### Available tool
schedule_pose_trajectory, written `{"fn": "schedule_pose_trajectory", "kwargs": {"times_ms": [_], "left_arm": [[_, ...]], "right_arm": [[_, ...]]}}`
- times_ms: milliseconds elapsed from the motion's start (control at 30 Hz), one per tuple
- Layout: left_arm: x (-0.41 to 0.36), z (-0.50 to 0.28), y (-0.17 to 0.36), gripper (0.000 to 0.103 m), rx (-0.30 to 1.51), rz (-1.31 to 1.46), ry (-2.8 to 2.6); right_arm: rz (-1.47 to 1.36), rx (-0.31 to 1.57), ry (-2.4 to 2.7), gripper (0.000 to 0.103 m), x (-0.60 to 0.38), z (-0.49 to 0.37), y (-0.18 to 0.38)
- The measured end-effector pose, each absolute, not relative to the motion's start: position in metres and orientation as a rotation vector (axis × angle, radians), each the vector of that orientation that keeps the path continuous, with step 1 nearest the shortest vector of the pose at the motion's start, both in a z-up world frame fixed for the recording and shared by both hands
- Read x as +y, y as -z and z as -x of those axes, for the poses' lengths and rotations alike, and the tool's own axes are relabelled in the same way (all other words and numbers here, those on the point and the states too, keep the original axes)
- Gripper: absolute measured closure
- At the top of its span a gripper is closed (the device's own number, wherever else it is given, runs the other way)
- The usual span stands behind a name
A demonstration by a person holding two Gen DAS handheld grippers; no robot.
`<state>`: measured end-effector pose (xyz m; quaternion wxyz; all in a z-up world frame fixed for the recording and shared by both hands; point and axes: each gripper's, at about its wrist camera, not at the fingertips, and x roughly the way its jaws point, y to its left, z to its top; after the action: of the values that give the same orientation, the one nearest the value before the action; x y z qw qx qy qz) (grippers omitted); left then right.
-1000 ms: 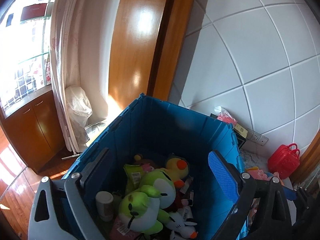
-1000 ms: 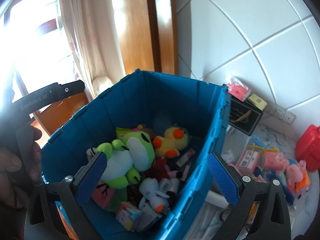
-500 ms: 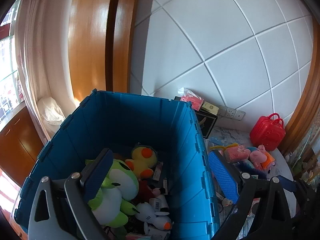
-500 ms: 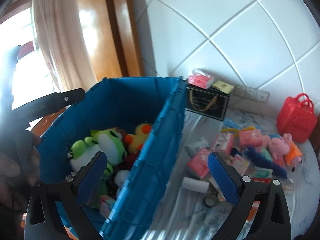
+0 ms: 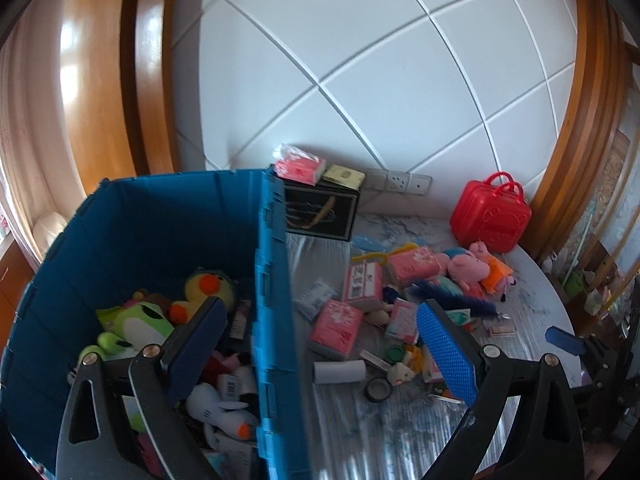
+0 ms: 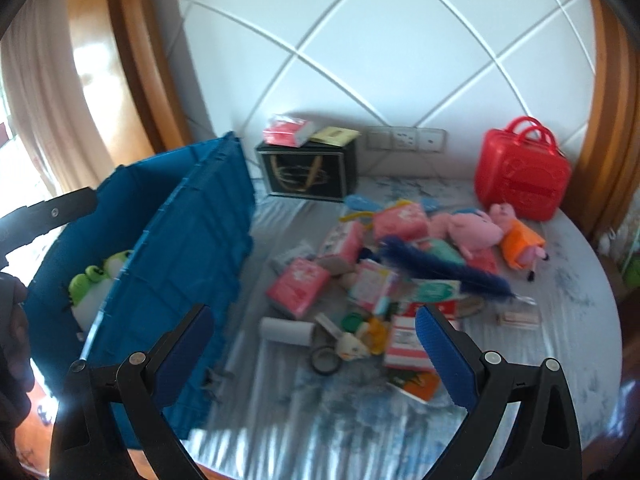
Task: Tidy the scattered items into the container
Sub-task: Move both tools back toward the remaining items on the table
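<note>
While both grippers' ribbed blue pads [image 6: 444,354] gape empty, soft plush fills the ridged plastic crate [image 5: 272,280].

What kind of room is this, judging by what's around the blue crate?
Probably a room in a home, perhaps a child's play corner. Plush toys fill the blue crate, more toys and tissue packs lie scattered on a round table, and a white panelled wall with wall sockets and wooden trim stands behind.

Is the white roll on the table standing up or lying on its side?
On its side. The white roll lies flat on the table, long axis horizontal, between the blue bin and the black tape ring.
</note>
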<state>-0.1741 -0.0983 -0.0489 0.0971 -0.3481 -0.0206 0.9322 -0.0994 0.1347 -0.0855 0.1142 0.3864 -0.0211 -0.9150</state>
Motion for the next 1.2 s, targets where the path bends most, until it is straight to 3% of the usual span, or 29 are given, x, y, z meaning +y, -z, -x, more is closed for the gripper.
{"fn": "schedule_pose_trajectory", "kwargs": {"times_ms": [233, 533, 800, 1200], "left_arm": [[-0.043, 0.180, 0.084, 0.006, -0.031, 1.140, -2.738], [0.002, 0.188, 0.183, 0.006, -0.014, 1.417, -2.728], [0.009, 0.208, 0.288, 0.006, -0.312, 1.741, -2.751], [-0.017, 0.251, 0.374, 0.006, -0.808, 1.929, -2.770]], "right_arm": [[-1.206, -0.039, 2.691, 0.001, 0.200, 0.104, 0.105], [-1.298, 0.125, 2.593, 0.001, 0.245, 0.127, 0.166], [-1.274, 0.321, 2.379, 0.001, 0.239, 0.159, 0.241], [-1.156, 0.727, 2.104, 0.002, 0.213, 0.203, 0.332]]}}
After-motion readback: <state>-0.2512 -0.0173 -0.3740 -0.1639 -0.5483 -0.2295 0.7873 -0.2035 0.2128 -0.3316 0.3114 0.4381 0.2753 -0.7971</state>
